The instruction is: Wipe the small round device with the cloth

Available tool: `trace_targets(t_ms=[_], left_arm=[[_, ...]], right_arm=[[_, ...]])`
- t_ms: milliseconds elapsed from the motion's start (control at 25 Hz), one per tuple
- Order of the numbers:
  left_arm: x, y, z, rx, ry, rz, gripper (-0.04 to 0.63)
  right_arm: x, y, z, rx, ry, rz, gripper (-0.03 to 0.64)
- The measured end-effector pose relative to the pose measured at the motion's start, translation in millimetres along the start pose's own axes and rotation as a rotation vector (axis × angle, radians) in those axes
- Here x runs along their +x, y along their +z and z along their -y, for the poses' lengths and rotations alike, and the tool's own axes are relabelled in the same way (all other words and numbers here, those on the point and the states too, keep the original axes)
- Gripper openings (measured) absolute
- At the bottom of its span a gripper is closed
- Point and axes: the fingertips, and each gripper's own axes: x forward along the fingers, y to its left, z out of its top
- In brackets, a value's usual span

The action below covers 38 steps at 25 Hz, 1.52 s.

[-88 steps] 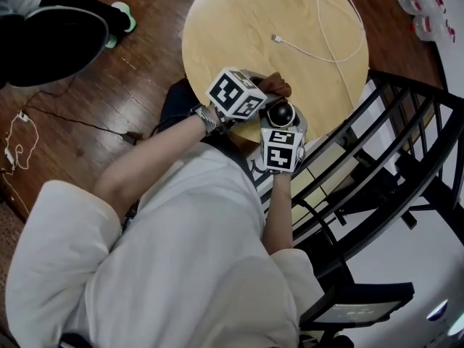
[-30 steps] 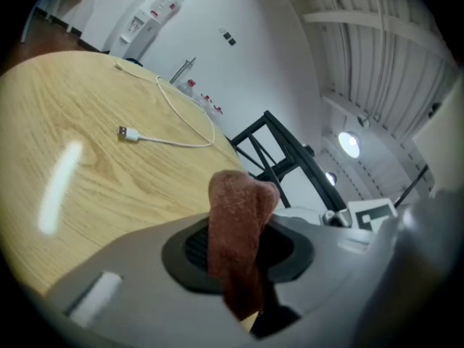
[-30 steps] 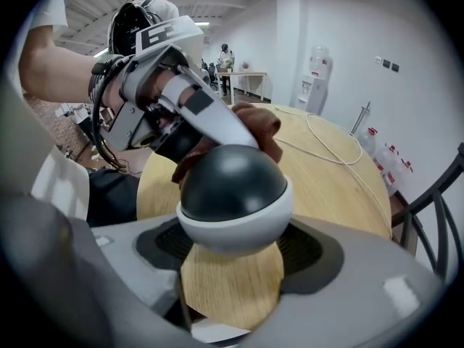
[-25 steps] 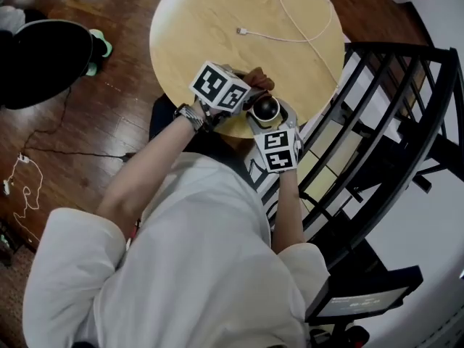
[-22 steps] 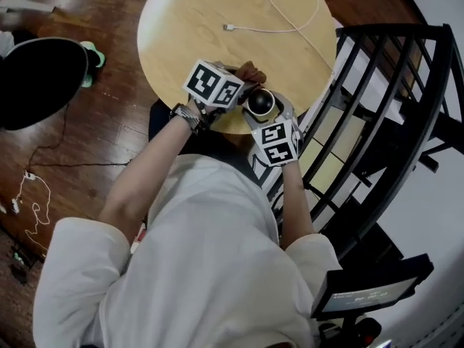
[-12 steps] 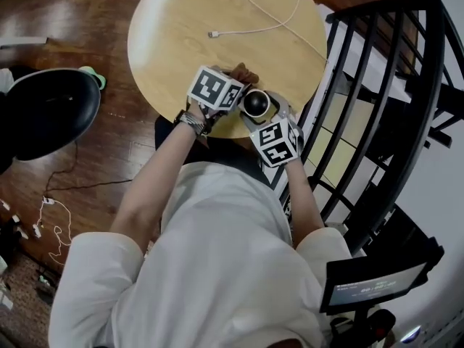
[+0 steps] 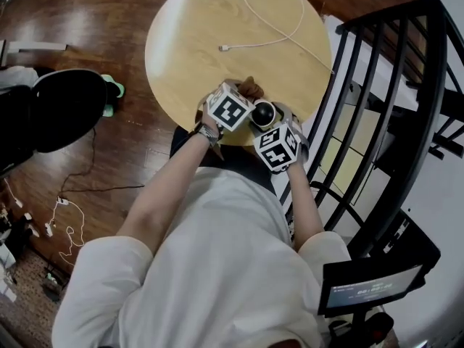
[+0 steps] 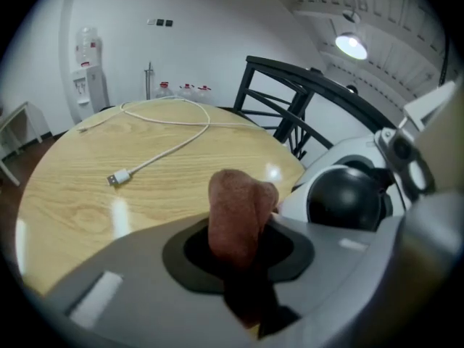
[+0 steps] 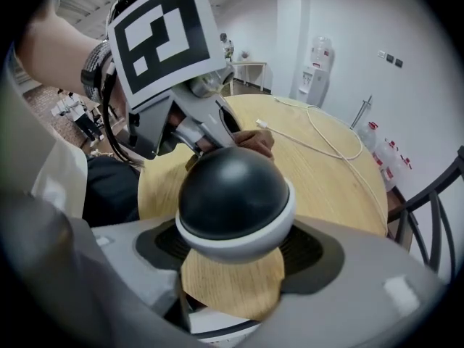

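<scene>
- Both grippers sit closer together than half a second ago, at the near edge of the round desk (image 7: 217, 20), with the white cable (image 7: 261, 35) well apart behind them.
- The right gripper (image 9: 233, 246) has its jaws closed around the small round device (image 9: 233, 194), holding its dark dome up just above the desk edge.
- The left gripper (image 8: 239, 249) has its jaws pinched on the brown cloth (image 8: 235, 209), whose folded end sticks out forward.
- From the cloth, the device lies just to the right. Whether they touch cannot be told.
- The wipe likely calls for a short rightward sweep of the left gripper, which is the nearer one, across the dome.
</scene>
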Motion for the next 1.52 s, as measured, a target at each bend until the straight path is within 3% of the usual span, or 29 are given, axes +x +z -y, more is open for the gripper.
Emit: trace_targets(t_ms=[240,560,800,1000,1240,1360,1520], left_arm=[[-31.9,-14.2,-14.9,-0.050,0.057,-0.008,0.106],[-50.3,-4.0,-17.7,-0.090,0.040,0.066,0.108],[-61.4,5.5,-15.2,-0.027,-0.043,0.100,0.109],[-103.9,21.5,-25.2,0.018,-0.071,0.194,0.109],[-160.6,56.2,-30.9,0.068,-0.087,0.349,0.109],[-194.6,68.1,-25.4,0.116,-0.099,0.434,0.109],[-231.5,84.6,-14.6,0.177,-0.096,0.534,0.109]], right_arm=[[-3.6,-6.3,-14.2,0.008,0.000,-0.039,0.351],[-12.7,-0.8,-6.9,0.059,-0.023,0.007,0.352],[-25.9,-13.3,-2.7,0.149,-0.089,-0.030,0.356],[-61.4,-13.9,-3.2,0.270,-0.208,-0.024,0.356],[-116.0,17.2,14.3,0.413,-0.385,0.147,0.354],[-139.6,43.0,14.5,0.427,-0.473,0.257,0.349],[-173.8,80.1,10.9,0.434,-0.578,0.448,0.292]])
